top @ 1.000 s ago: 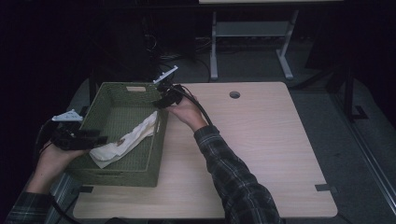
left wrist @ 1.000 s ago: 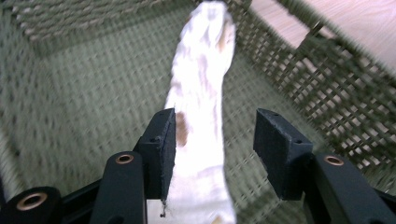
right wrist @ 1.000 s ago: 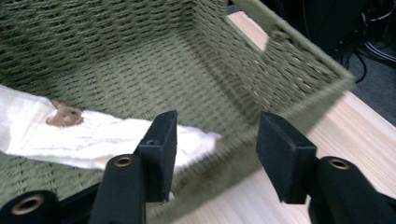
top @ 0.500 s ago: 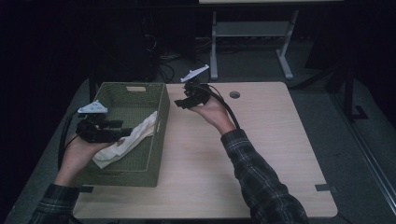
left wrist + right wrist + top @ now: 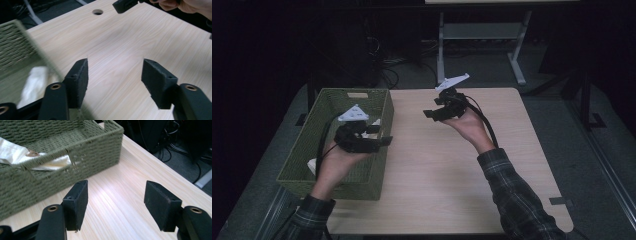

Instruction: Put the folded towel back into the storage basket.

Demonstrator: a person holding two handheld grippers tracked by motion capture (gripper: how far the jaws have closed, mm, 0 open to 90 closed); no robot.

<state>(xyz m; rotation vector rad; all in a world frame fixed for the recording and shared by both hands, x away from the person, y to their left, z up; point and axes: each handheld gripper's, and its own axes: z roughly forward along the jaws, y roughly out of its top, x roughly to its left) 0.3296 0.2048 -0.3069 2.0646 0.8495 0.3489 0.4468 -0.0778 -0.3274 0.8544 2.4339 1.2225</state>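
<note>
The basket (image 5: 75, 150), just ahead of the right gripper (image 5: 116, 205), is olive-green woven fibre, rough and matt. The cloth (image 5: 15, 153) inside it is pale, soft and creased. The table (image 5: 120, 50) beneath both grippers is light wood-grain laminate, smooth with a faint sheen. The left gripper (image 5: 115, 80) has matt black, foam-like pads (image 5: 80, 77).

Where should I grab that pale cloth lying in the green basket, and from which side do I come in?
Take the cloth at its raised bunched fold, coming straight down from above. The woven basket walls stand around it and block any level approach, and the cloth lies slack on the floor, so a pinch on the high crease is likeliest to hold. Both tools stand open with nothing between them.
</note>
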